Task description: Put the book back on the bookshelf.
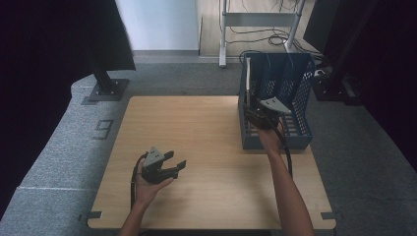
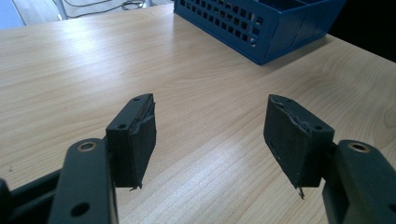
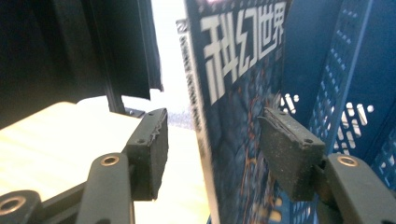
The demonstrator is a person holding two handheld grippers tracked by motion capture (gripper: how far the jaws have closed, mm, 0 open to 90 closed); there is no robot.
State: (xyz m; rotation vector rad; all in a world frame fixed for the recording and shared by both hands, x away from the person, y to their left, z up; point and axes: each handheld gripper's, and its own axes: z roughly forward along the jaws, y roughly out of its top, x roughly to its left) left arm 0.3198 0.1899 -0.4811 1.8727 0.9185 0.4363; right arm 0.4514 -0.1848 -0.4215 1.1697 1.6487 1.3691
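Note:
A blue mesh file rack [image 1: 295, 98] stands at the table's back right corner. A magazine [image 1: 248, 78] with a dark blue cover [image 3: 238, 93] and white characters stands upright in the rack's leftmost slot. My right gripper [image 1: 250, 112] reaches in at the rack's front. Its jaws straddle the magazine's lower edge [image 3: 212, 144] and are open: the left pad [image 3: 152, 149] is clearly off the spine, the right pad [image 3: 289, 154] sits close beside the cover. My left gripper [image 1: 178, 158] hovers low over the front left of the table, open with nothing between its jaws [image 2: 210, 130].
The light wooden table [image 1: 196, 128] has bare room across its middle and left. The rack's near corner [image 2: 261, 28] lies ahead of the left gripper. A black stand base [image 1: 105, 88] and dark curtains flank the table; cables [image 1: 265, 34] run on the floor behind.

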